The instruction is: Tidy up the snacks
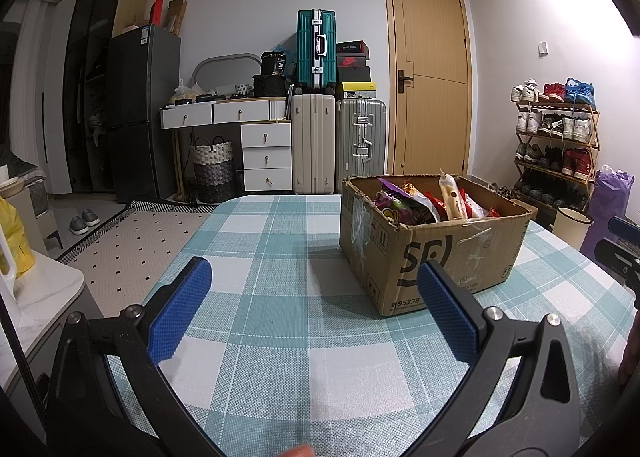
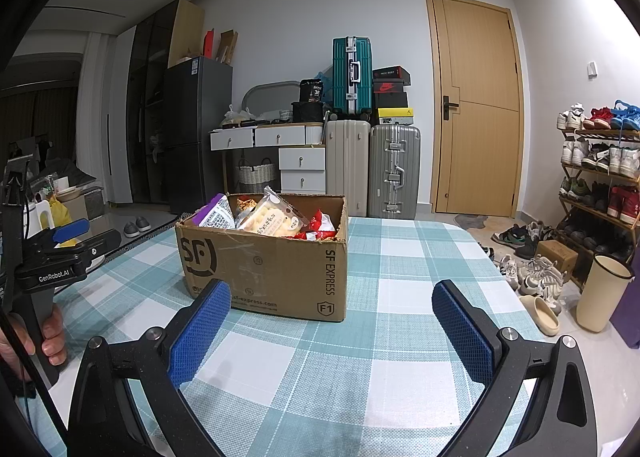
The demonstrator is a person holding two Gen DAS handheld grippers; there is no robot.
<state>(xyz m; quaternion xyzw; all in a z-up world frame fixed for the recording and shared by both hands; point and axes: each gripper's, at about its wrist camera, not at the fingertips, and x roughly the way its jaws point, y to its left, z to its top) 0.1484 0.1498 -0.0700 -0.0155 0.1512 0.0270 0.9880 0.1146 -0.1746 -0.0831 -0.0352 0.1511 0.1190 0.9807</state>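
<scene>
An open brown SF Express cardboard box stands on the plaid tablecloth. It is full of snack packets: a purple bag, red bags and a long pastry pack. In the right wrist view the box shows a pack of yellow buns on top. My left gripper is open and empty, low over the cloth to the left of the box. My right gripper is open and empty, in front of the box's right corner. The left gripper also shows at the left of the right wrist view.
The table has bare cloth in front of and beside the box. Beyond it stand a dresser, suitcases, a fridge, a wooden door and a shoe rack. Shoes and a cream bin lie on the floor at right.
</scene>
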